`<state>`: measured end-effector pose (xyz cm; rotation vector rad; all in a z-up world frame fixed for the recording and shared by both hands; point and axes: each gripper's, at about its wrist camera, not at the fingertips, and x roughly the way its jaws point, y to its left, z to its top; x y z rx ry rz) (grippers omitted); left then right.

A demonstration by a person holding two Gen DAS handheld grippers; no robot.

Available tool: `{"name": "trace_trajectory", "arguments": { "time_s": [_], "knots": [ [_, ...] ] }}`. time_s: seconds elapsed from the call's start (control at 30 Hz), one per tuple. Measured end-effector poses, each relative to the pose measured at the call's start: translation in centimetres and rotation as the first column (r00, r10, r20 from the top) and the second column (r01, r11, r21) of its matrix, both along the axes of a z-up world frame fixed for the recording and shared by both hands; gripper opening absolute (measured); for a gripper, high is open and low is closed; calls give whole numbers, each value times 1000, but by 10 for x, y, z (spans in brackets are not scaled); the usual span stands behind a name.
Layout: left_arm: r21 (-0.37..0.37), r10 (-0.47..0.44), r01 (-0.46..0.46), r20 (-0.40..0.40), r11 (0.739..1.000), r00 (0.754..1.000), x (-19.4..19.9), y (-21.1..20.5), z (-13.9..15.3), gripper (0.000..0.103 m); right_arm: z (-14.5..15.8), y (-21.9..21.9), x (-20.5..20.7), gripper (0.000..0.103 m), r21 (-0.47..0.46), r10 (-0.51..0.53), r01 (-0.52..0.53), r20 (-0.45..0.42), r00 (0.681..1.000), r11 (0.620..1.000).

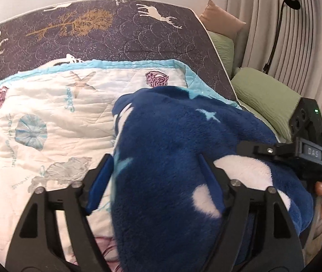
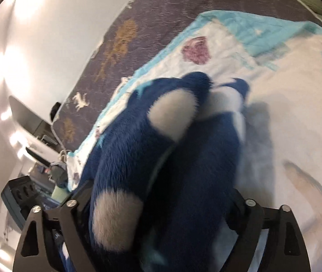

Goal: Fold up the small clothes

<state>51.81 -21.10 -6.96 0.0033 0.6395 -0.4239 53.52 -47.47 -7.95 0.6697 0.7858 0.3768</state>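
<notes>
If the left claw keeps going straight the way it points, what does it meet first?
The blue fleece: it already lies between the left claw's open fingers. Beyond it comes the white quilt, though depth is unclear.

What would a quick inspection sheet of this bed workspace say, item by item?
Surface: white seashell quilt spread over a dark deer-print bedcover.
Job's things: blue fleece garment with white patches, bunched on the quilt.
Clutter: green pillows and a tan pillow at the bed's side.
Grippers: left gripper and right gripper both open, fleece lying between the fingers of each.
Cables: nothing seen for certain.
Surroundings: black lamp, pleated curtain, plain wall.
</notes>
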Motion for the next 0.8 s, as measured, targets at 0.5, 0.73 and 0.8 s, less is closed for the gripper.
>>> {"name": "trace_trajectory", "arguments": {
  "time_s": [0.5, 0.73, 0.8],
  "knots": [
    [79, 6, -14, 100, 997, 995, -150, 23, 89, 89, 115, 62, -213, 90, -477, -106, 161, 140, 984, 864],
    [89, 27, -41, 151, 995, 988, -260, 36, 123, 95, 148, 123, -337, 94, -552, -187, 316, 278, 942, 772],
    [80, 35, -48, 154, 996, 987, -289, 42, 129, 96, 154, 131, -363, 97, -520, -210, 332, 280, 937, 787]
  ]
}}
